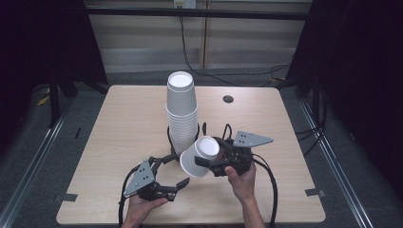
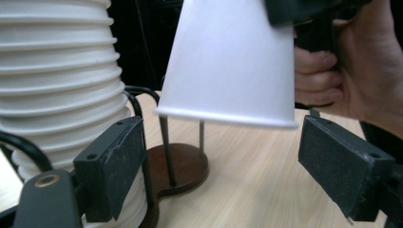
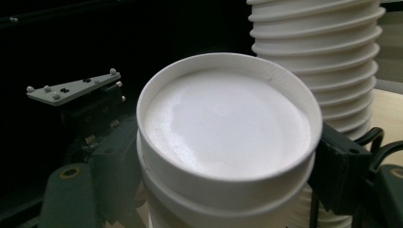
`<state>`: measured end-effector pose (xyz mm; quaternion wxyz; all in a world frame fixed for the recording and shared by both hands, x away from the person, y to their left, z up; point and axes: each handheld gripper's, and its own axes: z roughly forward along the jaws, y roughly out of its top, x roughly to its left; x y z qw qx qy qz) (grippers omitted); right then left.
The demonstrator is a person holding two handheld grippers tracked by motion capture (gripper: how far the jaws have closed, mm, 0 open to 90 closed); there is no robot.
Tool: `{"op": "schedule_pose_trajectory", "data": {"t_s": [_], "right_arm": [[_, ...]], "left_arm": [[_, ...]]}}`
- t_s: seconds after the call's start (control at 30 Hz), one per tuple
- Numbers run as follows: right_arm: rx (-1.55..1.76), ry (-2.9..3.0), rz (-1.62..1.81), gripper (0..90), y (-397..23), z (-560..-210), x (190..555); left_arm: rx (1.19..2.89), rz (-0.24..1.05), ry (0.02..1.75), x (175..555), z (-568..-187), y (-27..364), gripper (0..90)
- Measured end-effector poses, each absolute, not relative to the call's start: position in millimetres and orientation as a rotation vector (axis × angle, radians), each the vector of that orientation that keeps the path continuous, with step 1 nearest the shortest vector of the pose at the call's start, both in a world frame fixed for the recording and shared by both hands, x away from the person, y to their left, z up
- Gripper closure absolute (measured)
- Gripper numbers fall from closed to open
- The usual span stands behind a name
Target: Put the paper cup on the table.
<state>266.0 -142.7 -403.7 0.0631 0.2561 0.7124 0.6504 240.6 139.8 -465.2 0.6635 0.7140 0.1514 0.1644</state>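
White cup (image 1: 198,156) tight between right gripper (image 1: 209,164) fingers; left gripper (image 1: 179,186) fingers apart, empty

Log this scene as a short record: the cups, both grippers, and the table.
Stack: tall stack of white paper cups, upside down, on a wire holder with a brown round base
Held cup: white paper cup, bottom up, tilted, beside the stack's lower part
Right gripper: shut on the held cup
Left gripper: jaws apart, nothing between them, low near the table's front
Table: light wooden top
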Motion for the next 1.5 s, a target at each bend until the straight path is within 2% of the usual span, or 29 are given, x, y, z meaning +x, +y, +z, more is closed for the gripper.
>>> {"op": "schedule_pose_trajectory", "data": {"t_s": [0.47, 0.63, 1.2, 1.5], "right_arm": [[0.8, 2.17, 2.01, 23.3, -138, -427, 259], [0.806, 2.176, 2.03, 23.3, -135, -435, 257], [0.808, 2.192, 2.034, 23.2, -128, -442, 257], [0.803, 2.181, 2.048, 19.1, -126, -444, 258]], "left_arm": [[1.636, 0.331, 0.294, 242, -470, 127, 14.5], [1.658, 0.318, 0.311, 246, -474, 122, 5.0], [1.696, 0.29, 0.297, 250, -480, 115, 10.9], [1.708, 0.249, 0.304, 252, -480, 118, 15.6]]}}
